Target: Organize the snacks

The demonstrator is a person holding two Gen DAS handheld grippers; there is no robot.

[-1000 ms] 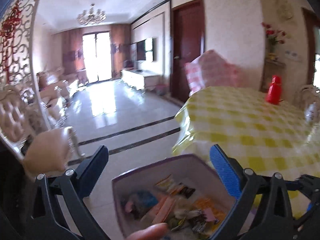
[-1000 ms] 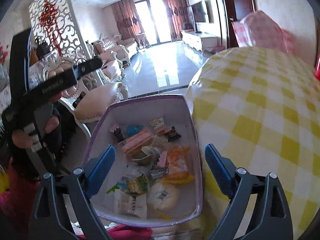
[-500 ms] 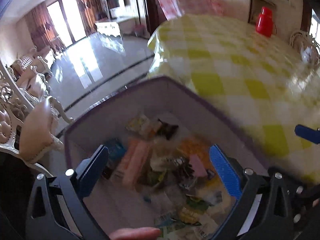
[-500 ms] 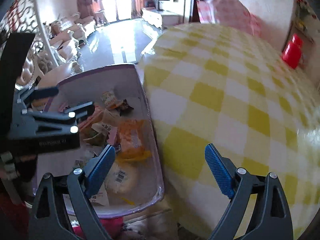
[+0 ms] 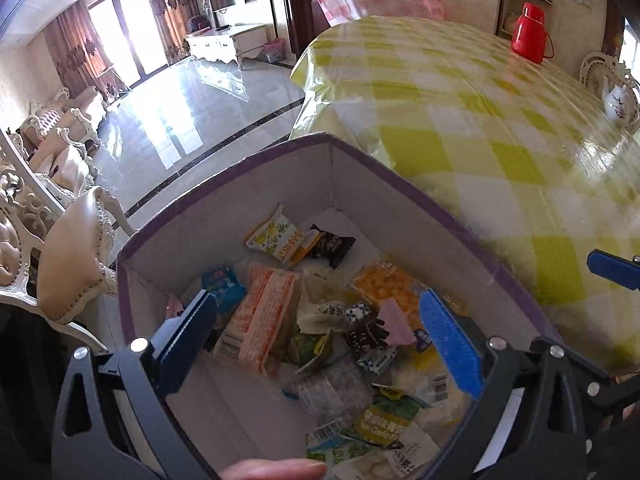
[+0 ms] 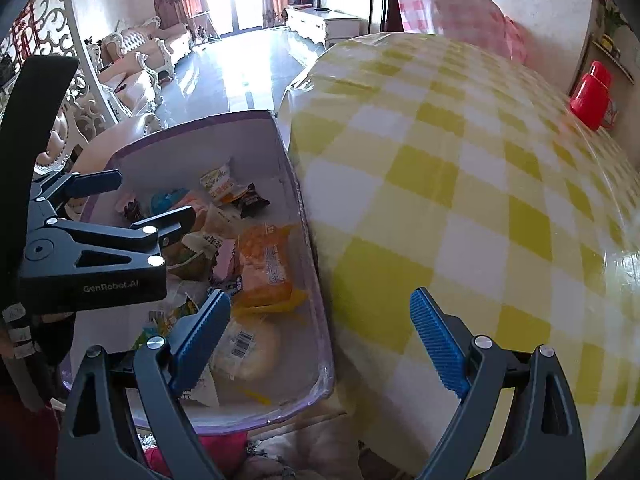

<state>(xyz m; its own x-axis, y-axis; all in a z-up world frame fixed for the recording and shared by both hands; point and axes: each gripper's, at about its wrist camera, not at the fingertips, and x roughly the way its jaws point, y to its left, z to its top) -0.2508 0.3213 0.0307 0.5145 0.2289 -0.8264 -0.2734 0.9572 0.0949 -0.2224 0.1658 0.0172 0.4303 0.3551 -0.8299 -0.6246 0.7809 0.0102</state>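
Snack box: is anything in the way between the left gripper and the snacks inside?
Nothing visible is. The left gripper is open, right above the open-topped box, with no lid, and the snacks lie loose under its jaws. The right gripper is off to the side, over the box's edge and the table.

Lower snack packets in box, behind left tool
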